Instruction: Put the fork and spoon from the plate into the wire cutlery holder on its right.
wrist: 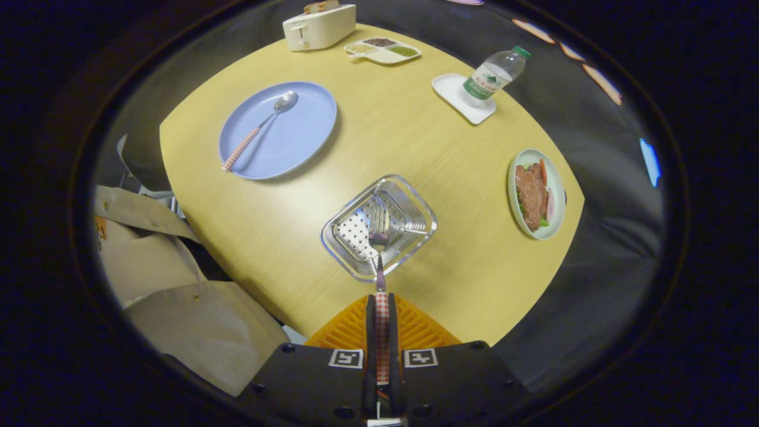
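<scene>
Seen from above, the gripper (382, 314) pinches the fork (379, 249) by its checked handle, tines hanging over the wire cutlery holder (379, 227) near the table's (427, 148) near edge, their tips hard to separate from the mesh, while the spoon (261, 127) lies on the blue plate (278, 130) toward the far left corner.

I hold the fork (380, 261) clamped between the gripper (382, 308) fingers, tines over the wire cutlery holder (409, 204) just ahead. Beyond and left, the spoon (261, 126) lies on the plate (308, 127). Toaster (319, 26) behind the plate.
</scene>
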`<action>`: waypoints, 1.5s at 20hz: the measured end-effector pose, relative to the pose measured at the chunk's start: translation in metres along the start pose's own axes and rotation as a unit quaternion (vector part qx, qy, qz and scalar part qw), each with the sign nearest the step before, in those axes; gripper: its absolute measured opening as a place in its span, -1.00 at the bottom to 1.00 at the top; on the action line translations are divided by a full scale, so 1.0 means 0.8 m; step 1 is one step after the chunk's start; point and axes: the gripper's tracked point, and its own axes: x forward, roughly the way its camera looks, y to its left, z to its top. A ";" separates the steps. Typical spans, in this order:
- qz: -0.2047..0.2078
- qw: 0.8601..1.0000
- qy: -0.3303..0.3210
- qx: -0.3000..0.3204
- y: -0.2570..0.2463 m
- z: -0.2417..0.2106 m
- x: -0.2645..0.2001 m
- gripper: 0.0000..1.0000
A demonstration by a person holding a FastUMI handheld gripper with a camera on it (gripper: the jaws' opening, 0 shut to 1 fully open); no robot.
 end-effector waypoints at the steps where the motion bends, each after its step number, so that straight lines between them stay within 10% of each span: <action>1: 0.004 1.000 0.007 -0.001 0.002 0.001 0.003 -0.78; 8: 0.010 1.000 0.020 0.006 0.000 0.014 0.010 -0.68; 17: 0.003 0.992 -0.099 0.084 0.010 0.063 -0.014 1.00; 30: -0.013 0.935 -0.312 0.170 0.103 0.160 -0.054 1.00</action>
